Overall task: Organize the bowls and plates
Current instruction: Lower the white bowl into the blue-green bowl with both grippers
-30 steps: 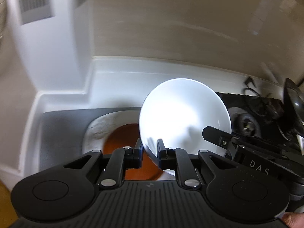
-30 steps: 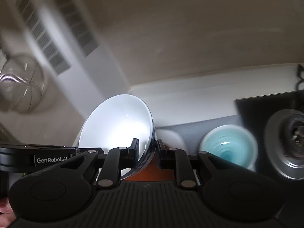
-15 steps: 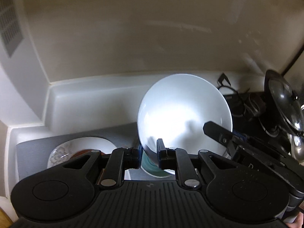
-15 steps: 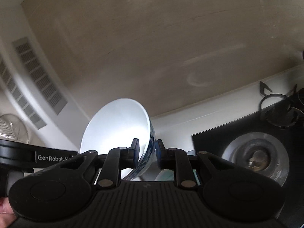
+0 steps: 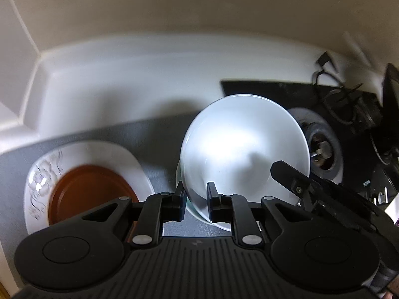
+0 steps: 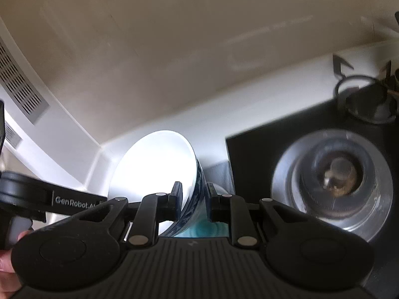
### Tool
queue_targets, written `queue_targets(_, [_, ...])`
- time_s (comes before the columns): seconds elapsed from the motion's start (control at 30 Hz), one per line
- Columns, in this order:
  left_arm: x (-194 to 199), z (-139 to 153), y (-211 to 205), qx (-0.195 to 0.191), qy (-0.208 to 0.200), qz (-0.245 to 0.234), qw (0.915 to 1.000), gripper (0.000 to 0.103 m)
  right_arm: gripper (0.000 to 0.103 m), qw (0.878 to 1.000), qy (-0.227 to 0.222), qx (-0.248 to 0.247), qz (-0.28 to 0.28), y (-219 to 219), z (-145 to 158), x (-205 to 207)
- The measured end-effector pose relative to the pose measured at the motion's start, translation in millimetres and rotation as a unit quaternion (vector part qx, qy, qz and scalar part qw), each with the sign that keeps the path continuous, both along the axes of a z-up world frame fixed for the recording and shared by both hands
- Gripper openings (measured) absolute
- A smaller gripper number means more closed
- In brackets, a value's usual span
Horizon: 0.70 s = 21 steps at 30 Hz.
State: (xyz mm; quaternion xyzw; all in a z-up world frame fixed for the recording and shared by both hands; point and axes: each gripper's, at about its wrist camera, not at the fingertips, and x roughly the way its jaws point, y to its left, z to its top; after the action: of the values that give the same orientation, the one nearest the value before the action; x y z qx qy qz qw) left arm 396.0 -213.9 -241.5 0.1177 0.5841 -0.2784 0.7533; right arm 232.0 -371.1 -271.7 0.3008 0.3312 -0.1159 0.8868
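Observation:
A white bowl (image 5: 244, 147) with a dark blue outside (image 6: 159, 172) is held by both grippers. My left gripper (image 5: 195, 200) is shut on its near rim, and my right gripper (image 6: 192, 203) is shut on its rim from the other side. The bowl hangs tilted just above a teal bowl (image 6: 207, 231) on the grey mat (image 5: 159, 134); whether they touch cannot be told. A brown plate (image 5: 87, 194) lies on a white patterned plate (image 5: 42, 174) at the left of the mat.
A black stove top with a silver burner (image 6: 334, 174) lies right of the mat. A pot lid (image 5: 390, 92) and pan supports stand at the far right. A white ledge and beige wall close off the back.
Both grippers carried the white bowl right from over the plates, then lowered it over the teal bowl. Both views tilted downward.

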Motion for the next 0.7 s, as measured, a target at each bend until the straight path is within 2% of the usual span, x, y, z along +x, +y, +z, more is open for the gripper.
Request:
queue_targets(0.17, [2.7, -22.8, -1.9, 0.026, 0.016, -0.009, 0.9995, 0.019, 0.020, 0.999, 0.030, -0.001, 0.012, 2.9, -20.4, 6.5])
queue_targets(0.37, [-0.9, -37.2, -6.4, 0.044, 0.023, -0.012, 0.9987, 0.019, 0.020, 0.999, 0.043, 0.017, 0.016, 1.9, -39.5, 4.4])
queue_targets(0.53, [-6.1, -44.1, -12.4, 0.057, 0.011, -0.018, 0.9982, 0.019, 0.020, 0.998, 0.049, 0.018, 0.022, 1.1, -47.6, 5.6])
queue_targets(0.7, [-4.0, -48.9, -15.0, 0.056, 0.017, -0.014, 0.9982, 0.019, 0.019, 0.998, 0.057, -0.007, 0.029, 5.5, -46.9, 12.1])
